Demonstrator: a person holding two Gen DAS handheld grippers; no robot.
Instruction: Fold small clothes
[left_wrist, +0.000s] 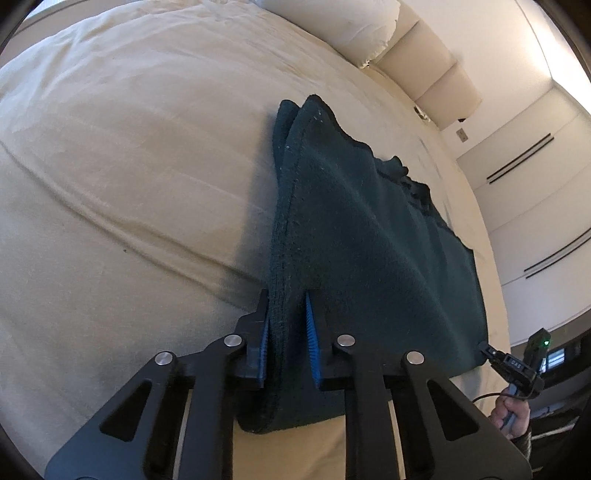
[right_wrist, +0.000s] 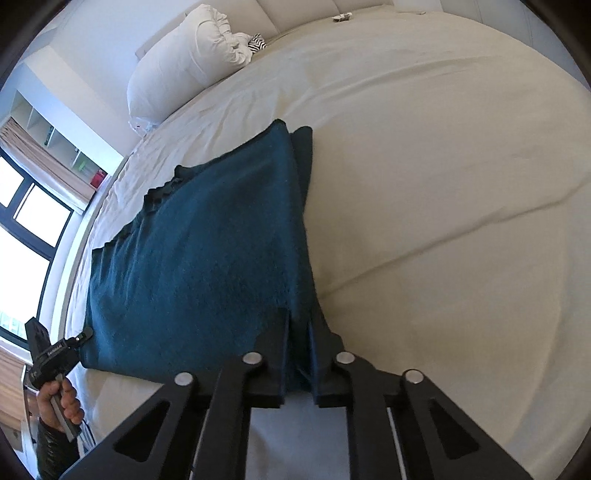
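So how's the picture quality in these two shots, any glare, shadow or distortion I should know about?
Left wrist view: heavy fisheye bending of the bed, a soft shadow left of the dark green cloth, and a blown-out strip of wall at upper right. Right wrist view: the windows are overexposed white, the cloth reads bluer, and both views darken at the corners.

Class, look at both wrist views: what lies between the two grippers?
The dark teal cloth spans from left gripper to right gripper; each is shut on a near corner. Both views show it above the bed.
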